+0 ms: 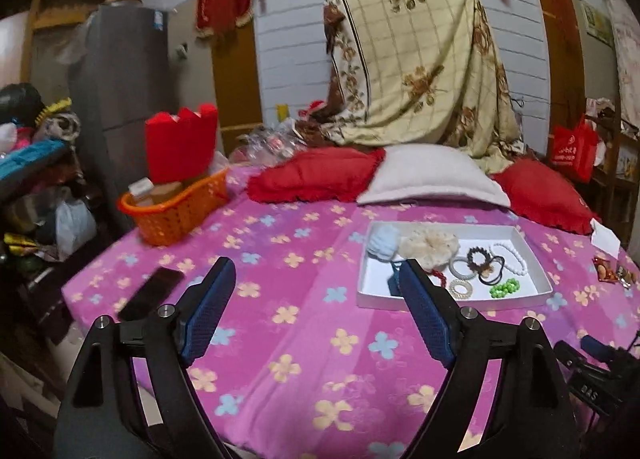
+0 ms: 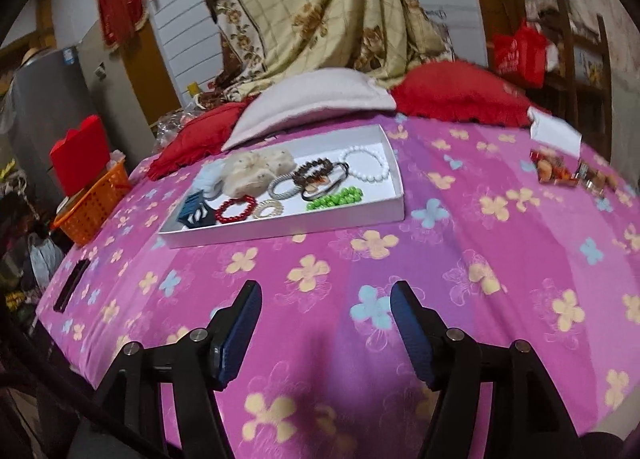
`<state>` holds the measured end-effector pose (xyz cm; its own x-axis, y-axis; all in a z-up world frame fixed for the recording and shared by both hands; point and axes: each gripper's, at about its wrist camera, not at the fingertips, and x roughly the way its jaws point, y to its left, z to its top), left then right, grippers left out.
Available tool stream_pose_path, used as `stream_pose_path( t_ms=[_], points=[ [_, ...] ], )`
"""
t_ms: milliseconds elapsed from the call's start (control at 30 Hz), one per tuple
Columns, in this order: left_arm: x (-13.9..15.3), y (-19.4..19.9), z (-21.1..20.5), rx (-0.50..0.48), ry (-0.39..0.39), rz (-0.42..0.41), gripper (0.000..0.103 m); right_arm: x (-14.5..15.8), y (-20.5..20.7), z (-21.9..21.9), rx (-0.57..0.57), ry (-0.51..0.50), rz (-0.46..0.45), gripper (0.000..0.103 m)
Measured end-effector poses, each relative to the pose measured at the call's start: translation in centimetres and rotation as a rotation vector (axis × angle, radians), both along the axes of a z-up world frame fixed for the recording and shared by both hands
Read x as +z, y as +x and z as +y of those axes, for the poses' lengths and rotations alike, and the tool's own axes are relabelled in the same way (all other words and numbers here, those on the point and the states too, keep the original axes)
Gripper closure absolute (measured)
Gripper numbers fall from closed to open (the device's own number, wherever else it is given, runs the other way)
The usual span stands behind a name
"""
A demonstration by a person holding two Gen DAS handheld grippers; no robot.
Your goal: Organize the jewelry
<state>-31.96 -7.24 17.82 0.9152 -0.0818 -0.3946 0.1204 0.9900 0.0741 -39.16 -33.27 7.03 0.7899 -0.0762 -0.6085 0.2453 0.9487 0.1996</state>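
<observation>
I find the bracelets and hair ties gathered in the white tray (image 2: 280, 225) on the bed; small items (image 2: 568, 173) beyond it remain outside. My left gripper (image 1: 316, 299) and right gripper (image 2: 326, 309) stand agape, empty.

Left tongs (image 1: 316, 291) spread wide, empty, above flowered bedsheet (image 1: 304, 339), white tray (image 1: 516, 233) of bracelets (slightly blurred) beyond

In the left wrist view the right arm of the left tongs (image 1: 316, 279) covers the white tray (image 1: 532, 259) at its 8 o'clock corner, hiding most of the red bracelet (image 1: 438, 277) and dark blue clip (image 1: 394, 281). The snack packets (image 2: 560, 171), at the bed's 2 o'clock edge, are too blurred to identify. The phone (image 2: 71, 285) shows only edge-on.
</observation>
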Motion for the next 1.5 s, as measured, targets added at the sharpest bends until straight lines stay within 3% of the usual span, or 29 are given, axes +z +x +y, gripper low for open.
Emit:
stream_pose_path(
  t_ms=[100,300,467,867,1500],
  points=[
    [0.6,-1.5,0.6,0.003,-0.012,-0.030,0.001,1.0,-1.0,1.2,0.011,-0.029,-0.021,0.034],
    [1.0,-4.7,2.0,-0.063,-0.093,-0.113,0.001,2.6,-2.4,3.6,0.056,-0.106,-0.043,0.031],
    [0.6,-4.7,1.9,-0.095,-0.094,-0.008,0.001,3.3,-3.0,4.6,0.071,-0.121,-0.053,0.029],
    [-3.0,-4.1,0.7,-0.111,-0.023,0.134,0.001,3.8,-3.5,4.8,0.058,-0.118,-0.055,0.028],
    [-6.6,-3.3,-0.9,-0.145,0.034,0.281,0.001,2.7,-3.3,4.5,0.033,-0.108,-0.018,0.027]
  ],
)
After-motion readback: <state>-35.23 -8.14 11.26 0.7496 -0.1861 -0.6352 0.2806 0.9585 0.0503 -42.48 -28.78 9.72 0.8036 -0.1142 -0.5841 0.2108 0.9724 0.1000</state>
